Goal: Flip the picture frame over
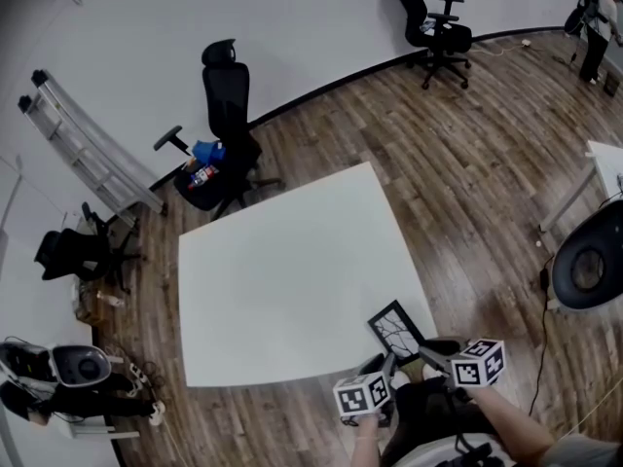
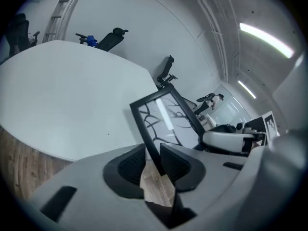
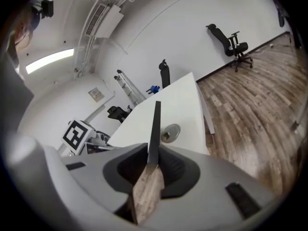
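Note:
A black picture frame (image 1: pixel 394 329) with a branch drawing behind glass is lifted and tilted over the near right corner of the white table (image 1: pixel 282 270). My left gripper (image 1: pixel 387 364) is shut on the frame's near edge. In the left gripper view the frame (image 2: pixel 166 121) rises from between the pads of the left gripper (image 2: pixel 155 160), glass side showing. My right gripper (image 1: pixel 425 350) grips the frame from the right. In the right gripper view the frame (image 3: pixel 154 129) stands edge-on, pinched between the pads of the right gripper (image 3: pixel 153 165).
A small round metal disc (image 3: pixel 169 133) lies on the table beyond the frame. Office chairs (image 1: pixel 229 129) (image 1: pixel 438 27) stand past the table's far side, with a ladder (image 1: pixel 88 144) at the left wall. Another table (image 1: pixel 608 163) and a person (image 1: pixel 594 27) are at the far right.

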Tool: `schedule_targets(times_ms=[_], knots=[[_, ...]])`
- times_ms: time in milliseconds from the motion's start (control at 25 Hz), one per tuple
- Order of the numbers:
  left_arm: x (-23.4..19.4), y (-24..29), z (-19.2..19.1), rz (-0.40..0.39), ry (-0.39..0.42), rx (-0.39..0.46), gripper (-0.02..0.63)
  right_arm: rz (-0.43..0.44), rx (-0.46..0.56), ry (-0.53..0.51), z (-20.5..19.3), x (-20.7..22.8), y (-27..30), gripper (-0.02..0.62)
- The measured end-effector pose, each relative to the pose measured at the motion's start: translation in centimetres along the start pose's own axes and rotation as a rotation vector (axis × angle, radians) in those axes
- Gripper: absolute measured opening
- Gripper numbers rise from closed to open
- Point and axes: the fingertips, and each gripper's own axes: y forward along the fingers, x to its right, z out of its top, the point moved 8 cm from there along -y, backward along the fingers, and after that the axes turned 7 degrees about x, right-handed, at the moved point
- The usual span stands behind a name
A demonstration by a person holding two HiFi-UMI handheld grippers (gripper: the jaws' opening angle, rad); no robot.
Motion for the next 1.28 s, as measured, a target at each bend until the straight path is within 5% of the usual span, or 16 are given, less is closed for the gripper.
schedule_targets(times_ms=[160, 240, 440, 680, 1080, 1280], knots=[[1.7, -1.8, 3.7, -0.1, -0.109, 0.08, 0.151, -0.082, -0.04, -0.176, 1.5, -2.5, 0.1, 0.072], [3.1, -2.6, 5.6, -0.13, -0.1, 0.089, 0.175, -0.113, -0.045, -0.267, 1.7, -3.7, 0.3, 0.071], [5.1, -2.4, 7.4, -0.007, 0.03, 0.086, 0.175, -0.185, -0.016, -0.434, 1.5, -5.7, 1.1, 0.069], [5.5, -2.0, 6.9, 0.016, -0.028, 0.099, 0.175, -0.212, 0.008, -0.684, 0.7, -8.6, 2.3, 0.069], [3.7, -2.5, 6.2, 0.047, -0.182, 0.067, 0.144, -0.209, -0.011, -0.884, -1.6, -9.8, 3.2, 0.072], [2.6, -3.1, 5.5, 0.021, -0.261, 0.076, 0.115, -0.113, -0.025, -0.881, -2.4, -10.1, 3.3, 0.093]])
